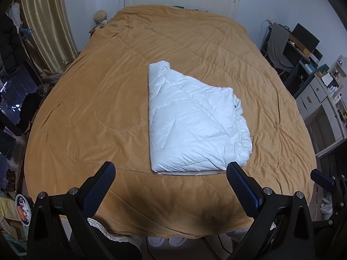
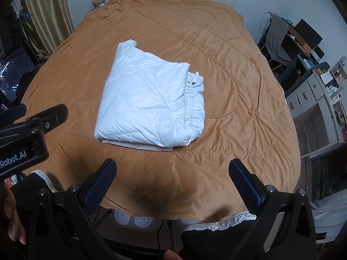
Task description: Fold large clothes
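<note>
1. Left of frame, both views: gold curtain (image 1: 49,28) hangs at upper left, with dark clutter below it beside the bed's left edge.
2. Left gripper (image 1: 171,177), lower centre of its view: tongs spread wide, empty, above the near bed edge.
3. Centre: white quilted garment (image 1: 193,121) lies folded into a thick block on the orange bedspread (image 1: 91,99), its straight folded edge to the left, gathered hem to the right. Bare spread on all sides.
4. Right gripper (image 2: 172,172), lower centre: tongs spread wide, empty, short of the garment.
5. Right of frame: grey chair (image 2: 275,41) and shelving (image 2: 314,99) near the bed's right edge.
</note>
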`<action>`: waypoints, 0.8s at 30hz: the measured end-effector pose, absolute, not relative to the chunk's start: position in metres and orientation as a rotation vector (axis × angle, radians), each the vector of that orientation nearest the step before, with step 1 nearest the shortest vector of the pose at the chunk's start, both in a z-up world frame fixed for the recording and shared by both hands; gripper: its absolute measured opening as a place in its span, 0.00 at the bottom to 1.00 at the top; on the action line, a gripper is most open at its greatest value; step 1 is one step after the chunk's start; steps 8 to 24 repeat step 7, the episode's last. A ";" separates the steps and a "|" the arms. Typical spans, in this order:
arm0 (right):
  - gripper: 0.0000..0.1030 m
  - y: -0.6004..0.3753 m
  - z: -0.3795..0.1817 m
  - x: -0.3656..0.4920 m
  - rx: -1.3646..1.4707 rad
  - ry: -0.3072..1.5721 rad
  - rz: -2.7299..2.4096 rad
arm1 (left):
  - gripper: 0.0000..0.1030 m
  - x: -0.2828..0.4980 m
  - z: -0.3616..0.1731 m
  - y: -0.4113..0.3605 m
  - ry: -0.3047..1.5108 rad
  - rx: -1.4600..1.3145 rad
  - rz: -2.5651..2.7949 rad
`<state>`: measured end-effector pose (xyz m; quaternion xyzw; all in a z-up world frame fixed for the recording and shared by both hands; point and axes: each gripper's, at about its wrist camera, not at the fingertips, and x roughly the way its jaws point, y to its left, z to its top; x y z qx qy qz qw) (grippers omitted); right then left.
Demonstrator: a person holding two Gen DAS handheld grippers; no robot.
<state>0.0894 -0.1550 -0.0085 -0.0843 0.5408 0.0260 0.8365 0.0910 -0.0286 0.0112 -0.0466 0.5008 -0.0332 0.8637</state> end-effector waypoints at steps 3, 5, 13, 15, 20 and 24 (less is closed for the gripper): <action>1.00 -0.154 -0.009 0.088 -0.179 1.147 0.053 | 0.99 0.092 0.012 -0.029 1.049 -0.099 -0.068; 1.00 -0.155 -0.010 0.088 -0.177 1.152 0.054 | 0.99 0.092 0.012 -0.029 1.050 -0.098 -0.066; 1.00 -0.155 -0.010 0.088 -0.175 1.154 0.051 | 0.99 0.092 0.012 -0.029 1.050 -0.102 -0.064; 1.00 -0.155 -0.010 0.088 -0.175 1.154 0.051 | 0.99 0.092 0.012 -0.029 1.050 -0.102 -0.064; 1.00 -0.155 -0.010 0.088 -0.175 1.154 0.051 | 0.99 0.092 0.012 -0.029 1.050 -0.102 -0.064; 1.00 -0.155 -0.010 0.088 -0.175 1.154 0.051 | 0.99 0.092 0.012 -0.029 1.050 -0.102 -0.064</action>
